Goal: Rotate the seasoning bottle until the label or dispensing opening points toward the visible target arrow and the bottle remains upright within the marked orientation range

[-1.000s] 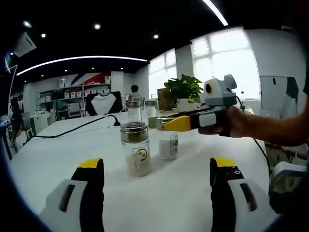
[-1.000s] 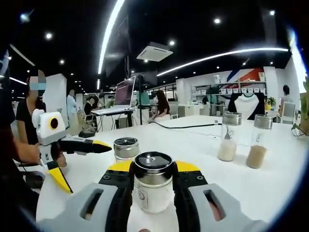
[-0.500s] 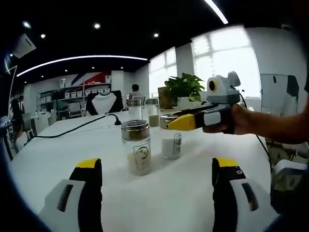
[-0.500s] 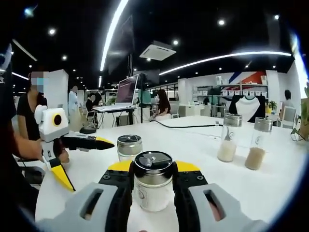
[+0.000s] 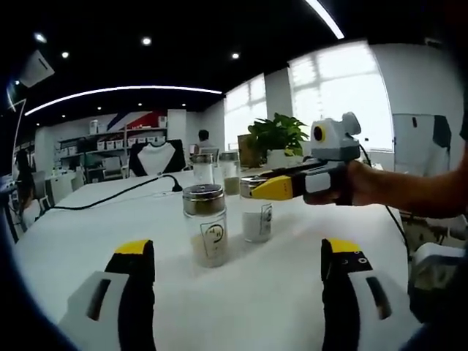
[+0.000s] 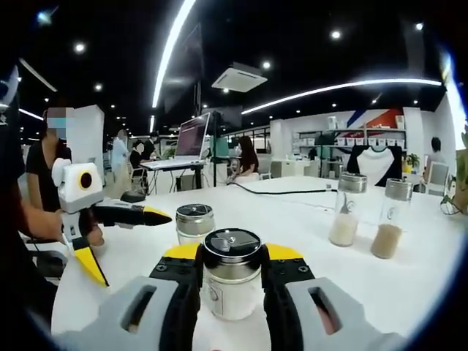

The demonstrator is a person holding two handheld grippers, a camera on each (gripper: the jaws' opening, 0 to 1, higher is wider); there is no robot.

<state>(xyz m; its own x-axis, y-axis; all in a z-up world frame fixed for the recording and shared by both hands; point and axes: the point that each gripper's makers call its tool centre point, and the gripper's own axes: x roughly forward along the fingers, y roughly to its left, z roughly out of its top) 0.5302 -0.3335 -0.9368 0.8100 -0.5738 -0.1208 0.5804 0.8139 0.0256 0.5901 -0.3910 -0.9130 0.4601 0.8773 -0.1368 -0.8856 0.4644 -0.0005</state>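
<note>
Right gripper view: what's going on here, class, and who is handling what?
A person holds a gripper in each hand over a white table. The right gripper has its jaws closed around an upright seasoning bottle with a dark metal lid. The left gripper hangs open, holding nothing, facing a second bottle on the table. Two more bottles stand farther back. No target arrow can be made out.
</note>
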